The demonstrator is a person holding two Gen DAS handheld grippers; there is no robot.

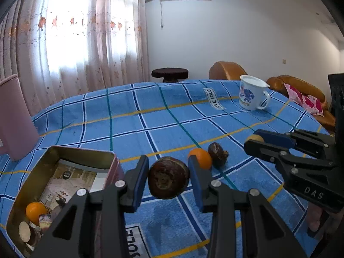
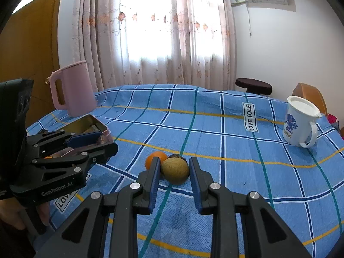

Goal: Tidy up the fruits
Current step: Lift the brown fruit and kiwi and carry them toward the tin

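right now my left gripper [image 1: 168,179] is clamped on a dark brown round fruit [image 1: 168,177], its skin dull and wrinkled with a rough pale scar facing the lens; the blue pads press it from both sides and it hangs clear of the blue checked tablecloth [image 1: 150,118]. at about nine o'clock from it, just beside the left finger, sits the open metal tin [image 1: 64,152], gold inside, with a printed card on its floor. in the tin's near corner i see a small orange fruit [image 1: 35,209] and a pale cut piece i cannot identify.

past the held fruit, at one o'clock, a second orange [image 1: 201,158] and a shrivelled dark fruit [image 1: 218,154] lie on the cloth, touching or nearly so.

my right gripper [image 2: 174,171] is closed on a tan-green round fruit [image 2: 175,171], matte and finely speckled, resting low over the cloth; whether it touches the cloth i cannot tell. the same orange sits just behind it at eleven o'clock.

farther out, a white mug [image 2: 301,124] with a blue print stands at two o'clock and a pink jug [image 2: 72,90] at ten o'clock.
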